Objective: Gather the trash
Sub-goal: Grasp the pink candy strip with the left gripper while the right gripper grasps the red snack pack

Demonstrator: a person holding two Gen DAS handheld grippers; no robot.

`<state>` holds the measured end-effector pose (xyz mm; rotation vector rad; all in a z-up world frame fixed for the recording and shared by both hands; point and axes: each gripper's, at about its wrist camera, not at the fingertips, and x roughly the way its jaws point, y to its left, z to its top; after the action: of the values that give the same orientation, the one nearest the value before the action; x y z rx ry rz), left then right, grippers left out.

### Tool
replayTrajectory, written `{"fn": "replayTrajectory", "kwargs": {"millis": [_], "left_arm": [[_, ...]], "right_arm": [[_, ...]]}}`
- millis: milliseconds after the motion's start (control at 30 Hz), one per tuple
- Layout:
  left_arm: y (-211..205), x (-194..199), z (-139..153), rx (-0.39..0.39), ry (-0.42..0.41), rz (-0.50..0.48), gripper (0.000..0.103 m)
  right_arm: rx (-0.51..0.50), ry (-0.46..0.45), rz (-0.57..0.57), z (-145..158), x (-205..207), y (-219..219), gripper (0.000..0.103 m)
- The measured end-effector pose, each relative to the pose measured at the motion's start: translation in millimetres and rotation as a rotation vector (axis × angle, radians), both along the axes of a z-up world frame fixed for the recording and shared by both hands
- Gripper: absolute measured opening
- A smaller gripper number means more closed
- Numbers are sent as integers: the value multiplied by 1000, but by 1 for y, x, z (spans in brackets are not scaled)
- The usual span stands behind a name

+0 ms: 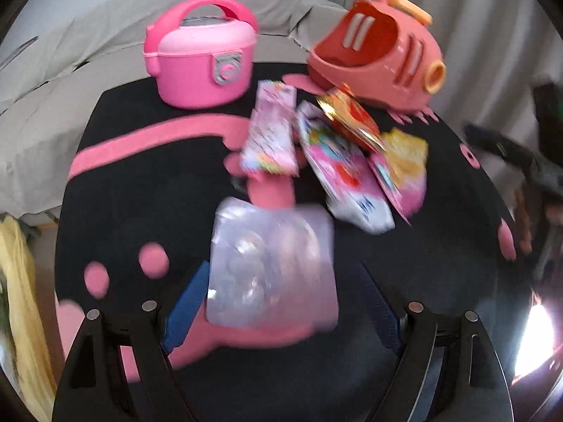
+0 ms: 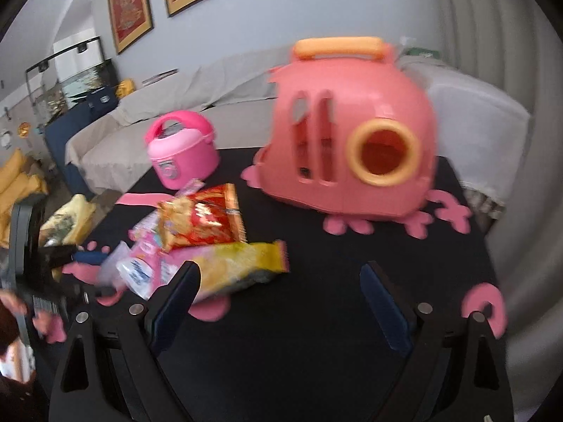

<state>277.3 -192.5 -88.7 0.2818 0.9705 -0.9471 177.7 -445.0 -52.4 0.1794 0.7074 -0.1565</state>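
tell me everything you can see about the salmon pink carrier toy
The carrier is smooth salmon plastic with an orange handle on top, vertical slots in its side and an orange-ringed round hole. The left view shows one end open onto a darker red inside. It stands upright at the back of the black and pink mat, nothing gripping it.

No print was readable on the wrappers (image 1: 337, 161) (all blurred), nor on the far framed pictures (image 2: 130, 7).

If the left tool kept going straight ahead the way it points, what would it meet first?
Probably the clear plastic packet, already lying between the open left tool fingers; motion blur makes depth uncertain.
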Motion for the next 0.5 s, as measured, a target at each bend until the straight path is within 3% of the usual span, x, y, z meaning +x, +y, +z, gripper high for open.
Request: {"fn": "replayTrajectory", "kwargs": {"millis": [233,400,500], "left_arm": [[21,-27,0,-15,41,63,84],[43,-19,5,-75,82,188,84],[58,-8,11,-114,87,255,84]], "right_arm": [[-8,58,134,-16,78,31,93],[72,133,147,-39,128,34,93],[136,162,154,-48,130,34,87]]}}
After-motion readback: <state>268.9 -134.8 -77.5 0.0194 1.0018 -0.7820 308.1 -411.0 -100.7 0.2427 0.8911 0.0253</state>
